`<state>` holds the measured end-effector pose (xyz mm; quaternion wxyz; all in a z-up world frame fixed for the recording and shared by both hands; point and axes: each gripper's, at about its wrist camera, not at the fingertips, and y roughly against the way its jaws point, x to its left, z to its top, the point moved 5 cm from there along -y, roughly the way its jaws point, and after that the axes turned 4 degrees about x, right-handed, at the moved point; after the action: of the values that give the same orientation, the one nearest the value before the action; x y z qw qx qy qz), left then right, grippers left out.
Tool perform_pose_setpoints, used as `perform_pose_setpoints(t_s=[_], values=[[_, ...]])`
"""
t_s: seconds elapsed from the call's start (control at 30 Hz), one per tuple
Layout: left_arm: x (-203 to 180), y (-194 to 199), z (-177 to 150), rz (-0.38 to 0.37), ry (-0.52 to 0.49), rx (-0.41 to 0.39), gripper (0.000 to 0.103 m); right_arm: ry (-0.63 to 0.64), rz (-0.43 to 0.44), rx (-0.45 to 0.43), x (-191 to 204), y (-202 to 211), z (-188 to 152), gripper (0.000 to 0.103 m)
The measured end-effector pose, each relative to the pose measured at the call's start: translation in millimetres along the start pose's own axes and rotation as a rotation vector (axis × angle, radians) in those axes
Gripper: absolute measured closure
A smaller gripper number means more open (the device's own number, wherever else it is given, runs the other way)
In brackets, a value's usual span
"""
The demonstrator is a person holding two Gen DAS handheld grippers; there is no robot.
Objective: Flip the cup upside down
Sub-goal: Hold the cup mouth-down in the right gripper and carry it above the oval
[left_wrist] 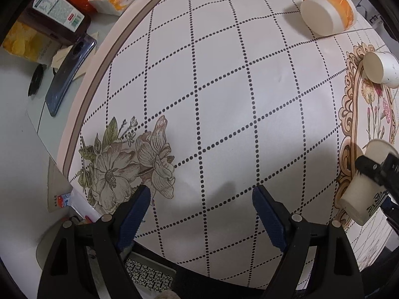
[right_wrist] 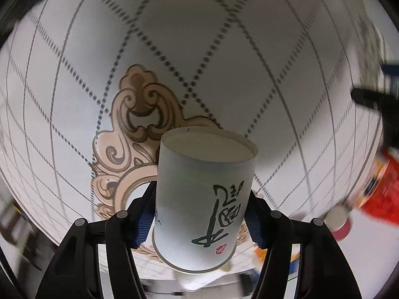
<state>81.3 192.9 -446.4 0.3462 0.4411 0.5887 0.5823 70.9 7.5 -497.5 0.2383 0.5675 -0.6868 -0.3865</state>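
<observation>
Nearest the right wrist camera, the right tongs (right_wrist: 199, 214) are clenched on the paper cup (right_wrist: 204, 199) across its lower wall, base pointing away toward the desk (right_wrist: 199, 49) (mid-turn, I judge, since gripping the side leaves both ends clear for inverting). The left tongs (left_wrist: 200, 214) hang released over bare cloth. Farther off lie an orange cup (left_wrist: 329, 12) and a white cup (left_wrist: 380, 67).
</observation>
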Motion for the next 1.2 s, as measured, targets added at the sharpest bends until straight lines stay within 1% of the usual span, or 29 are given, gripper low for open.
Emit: perform_pose_setpoints(t_s=[0.13,0.27,0.6,0.77,0.87,0.9,1.03,1.07,1.13,1.2], values=[[-4,8,4,0.005,-0.019,-0.016,0.019,-0.174,0.092,0.0,-16,-1,-4,0.038],[-8,14,8,0.008,-0.044,-0.028,0.02,-0.425,0.225,-0.011,-34,-3,-13,0.038],[-32,27,11,0.014,-0.122,-0.049,0.019,-0.915,0.474,-0.024,-51,-16,-36,0.038],[-41,30,8,0.01,-0.142,-0.051,0.019,-1.129,0.602,-0.036,-49,-25,-45,0.038],[-44,31,8,0.007,-0.149,-0.048,0.019,-1.278,0.693,-0.046,-45,-32,-51,0.038],[-44,30,8,0.006,-0.15,-0.048,0.019,-1.338,0.737,-0.055,-42,-36,-57,0.038],[-48,29,5,0.004,-0.159,-0.047,0.019,-1.515,0.867,-0.079,-41,-43,-63,0.038],[-50,27,3,0.004,-0.16,-0.048,0.019,-1.564,0.903,-0.08,-39,-44,-64,0.038],[-52,27,2,0.002,-0.164,-0.049,0.019,-1.659,0.964,-0.076,-27,-55,-82,0.038],[-57,27,1,0.001,-0.168,-0.05,0.019,-1.74,1.009,-0.06,-21,-59,-85,0.038]])
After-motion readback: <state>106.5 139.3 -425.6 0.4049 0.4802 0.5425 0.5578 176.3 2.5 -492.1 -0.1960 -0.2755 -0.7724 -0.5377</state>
